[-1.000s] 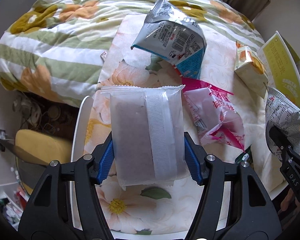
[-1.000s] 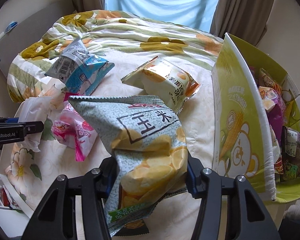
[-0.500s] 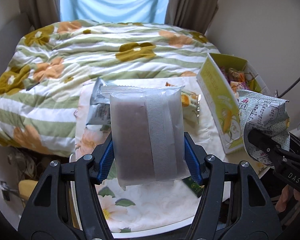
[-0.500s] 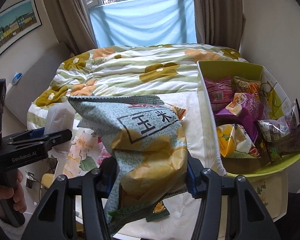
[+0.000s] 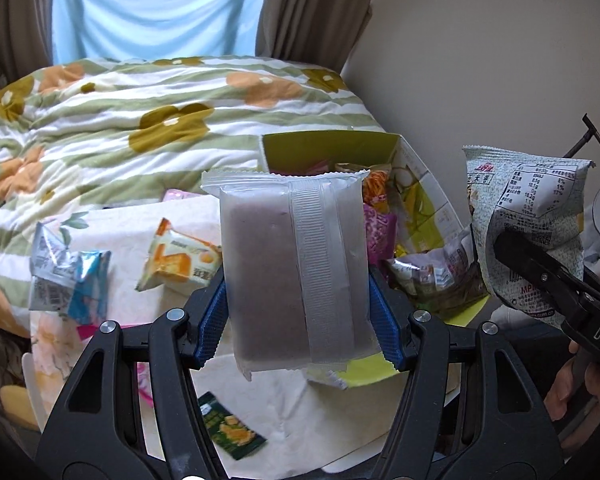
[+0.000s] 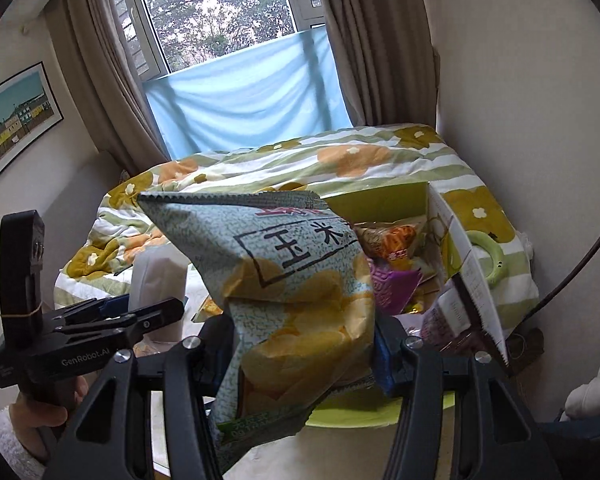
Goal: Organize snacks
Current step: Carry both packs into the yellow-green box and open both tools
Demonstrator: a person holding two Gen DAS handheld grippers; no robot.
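Clamping the black two-finger left gripper (image 5: 296, 320) with its blue ribbed pads (image 5: 210, 320) on the sides of a frosted translucent wrapped snack bar (image 5: 292, 268), holding it upright. Pinching the black two-finger right gripper (image 6: 304, 344) on the lower part of a pale green crinkled corn-chip bag (image 6: 292, 288), its top edge tilting left. Wrapping a hand (image 6: 40, 408) in a fuzzy white cuff around the left gripper's handle, at the lower left of the right wrist view. Gripping the right tool's handle with fingers (image 5: 564, 388) at the lower right edge of the left wrist view.
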